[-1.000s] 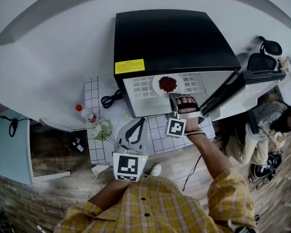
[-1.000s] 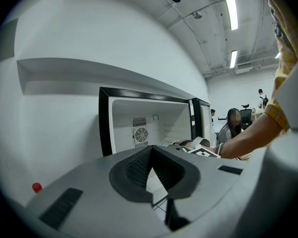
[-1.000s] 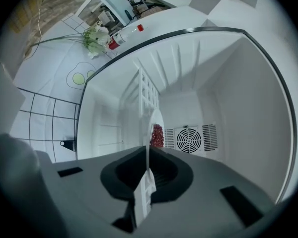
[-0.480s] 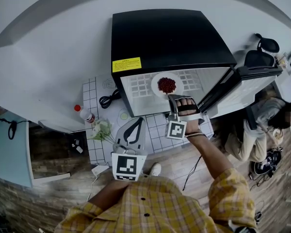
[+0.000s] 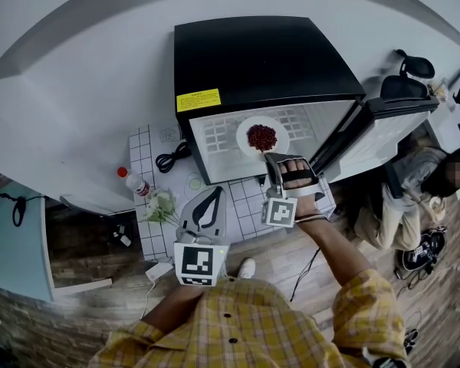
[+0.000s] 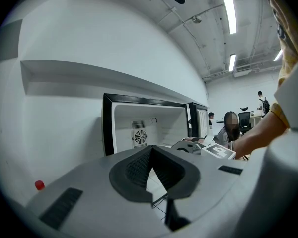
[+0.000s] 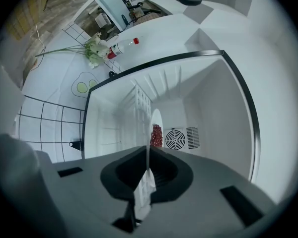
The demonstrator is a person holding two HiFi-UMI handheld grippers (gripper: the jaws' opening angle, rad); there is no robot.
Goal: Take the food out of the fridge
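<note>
A white plate heaped with red food hangs at the mouth of the open black fridge, over its wire shelf. My right gripper is shut on the plate's near rim. In the right gripper view the plate shows edge-on between the jaws of the right gripper, with the food beyond, in front of the fridge's back wall. My left gripper hovers over the tiled table in front of the fridge. Its jaws meet at the tips with nothing held, as the left gripper shows in its own view.
The fridge door stands swung open to the right. On the tiled table left of the fridge are a red-capped bottle, white flowers and a coiled black cable. A person sits at the right.
My right gripper has drawn back a little toward the fridge's front, bringing the plate of red food with it. The left gripper has stayed where it was.
</note>
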